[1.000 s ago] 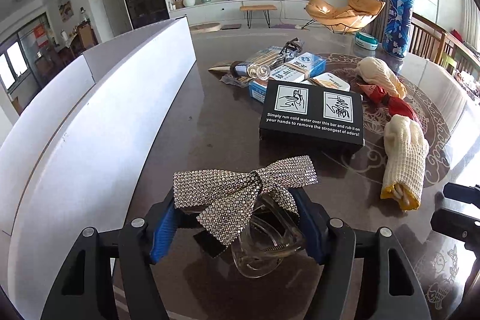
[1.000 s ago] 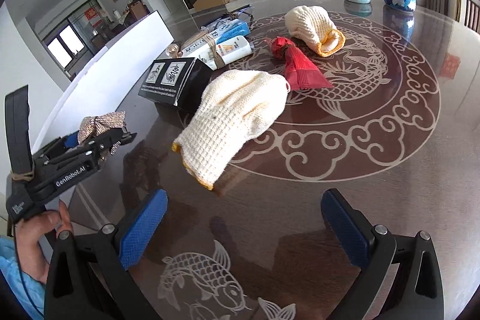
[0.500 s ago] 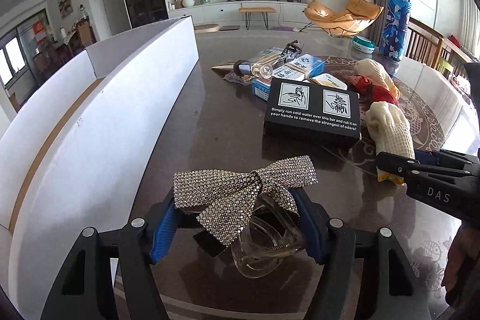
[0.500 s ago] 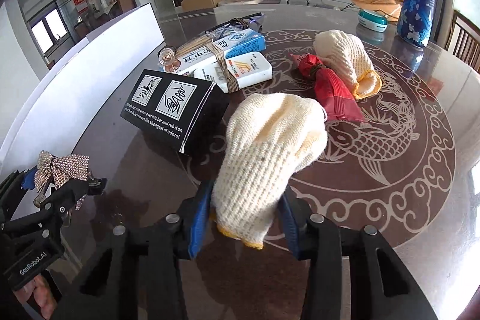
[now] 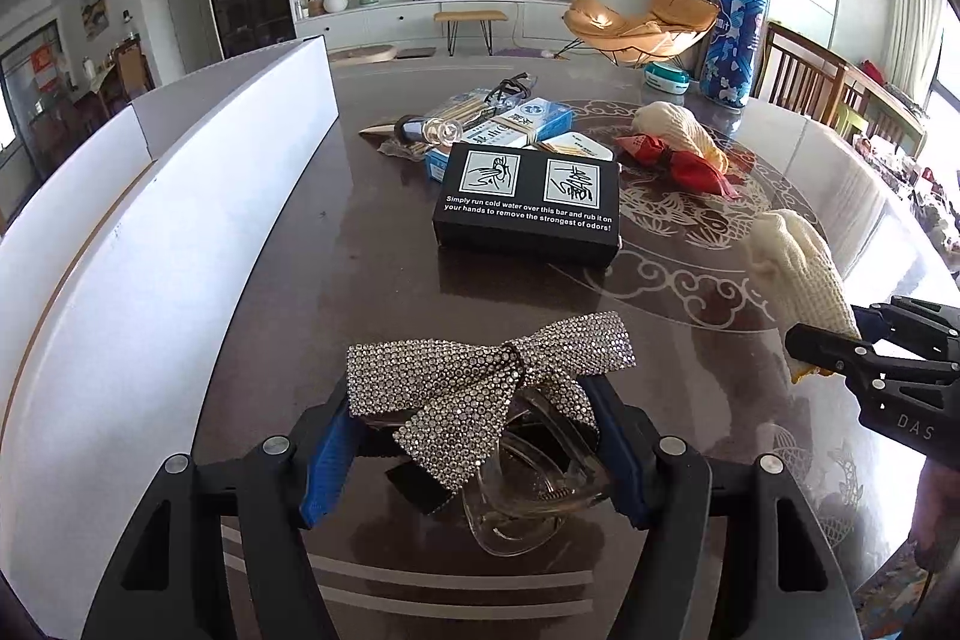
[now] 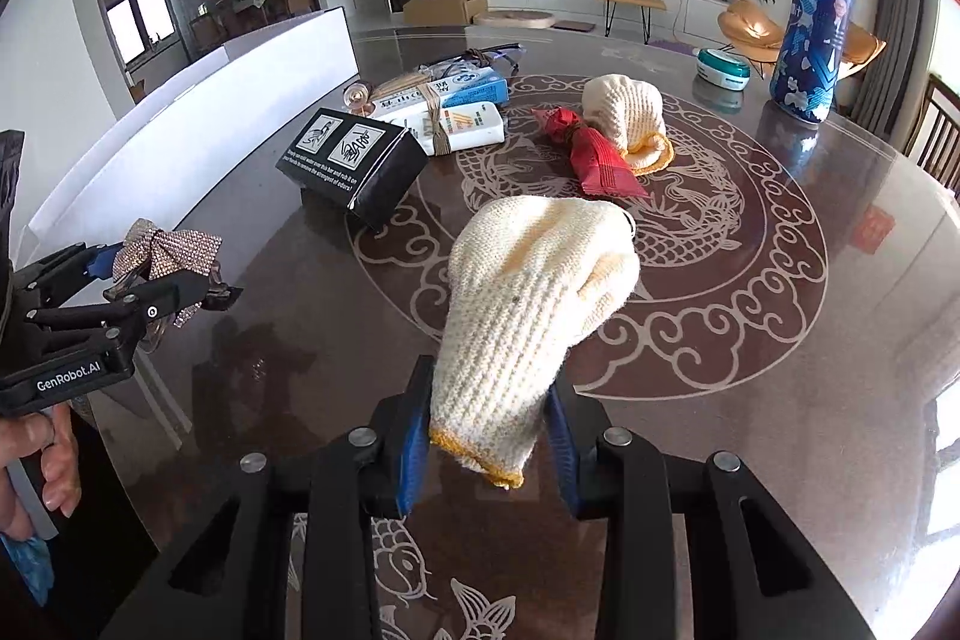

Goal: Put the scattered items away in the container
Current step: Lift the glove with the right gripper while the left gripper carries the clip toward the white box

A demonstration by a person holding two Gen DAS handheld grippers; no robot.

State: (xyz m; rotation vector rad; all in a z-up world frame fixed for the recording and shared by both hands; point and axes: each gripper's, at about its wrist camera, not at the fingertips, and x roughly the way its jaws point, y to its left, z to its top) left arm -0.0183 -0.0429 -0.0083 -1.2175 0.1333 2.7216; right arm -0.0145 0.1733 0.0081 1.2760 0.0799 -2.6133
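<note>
Knitted cotton, the cream work glove [image 6: 528, 316] is light and floppy; the right gripper [image 6: 489, 439], jaws closing, pinches its cuff above the table [image 6: 750, 400]. The left gripper [image 5: 474, 451] clamps a rhinestone bow clip [image 5: 486, 376] (brittle plastic).

Counter [image 6: 780, 340]: dark, glossy, reflective. Glove [image 6: 528, 316]: cream knitted cloth, coarse ribbing. Hair bow [image 5: 480, 376]: rhinestone-studded, sparkling; its clip [image 5: 528, 496] clear glossy plastic. Black box [image 5: 528, 202]: matt card. Container wall [image 5: 180, 232]: smooth white board.
</note>
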